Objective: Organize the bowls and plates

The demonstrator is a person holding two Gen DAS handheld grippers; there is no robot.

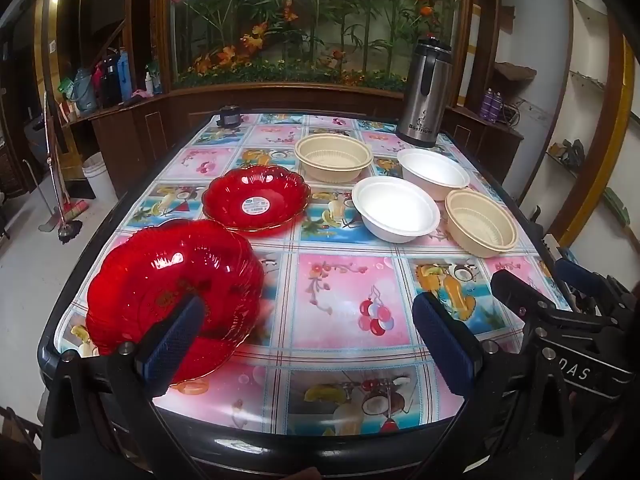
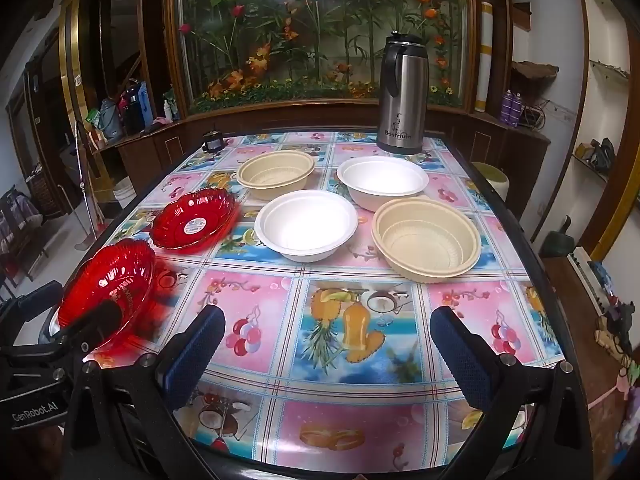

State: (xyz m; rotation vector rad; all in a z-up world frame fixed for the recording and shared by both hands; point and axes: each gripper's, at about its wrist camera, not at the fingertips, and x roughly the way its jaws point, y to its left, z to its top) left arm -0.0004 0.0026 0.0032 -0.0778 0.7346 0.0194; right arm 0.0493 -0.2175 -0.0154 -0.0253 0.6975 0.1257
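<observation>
Left wrist view: left tongs (image 1: 308, 336) spread apart, one pad (image 1: 176, 336) against the tilted near red plate (image 1: 172, 284) at the desk (image 1: 344, 280) corner. Right tongs (image 2: 326, 354) gape over bare cloth, bowls beyond.

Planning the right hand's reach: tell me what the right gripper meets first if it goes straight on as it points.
The right gripper, jaws open, points across bare tablecloth. First in line, probably the nearer white bowl; the nearer beige bowl lies just right of that line. Depth is uncertain.
</observation>
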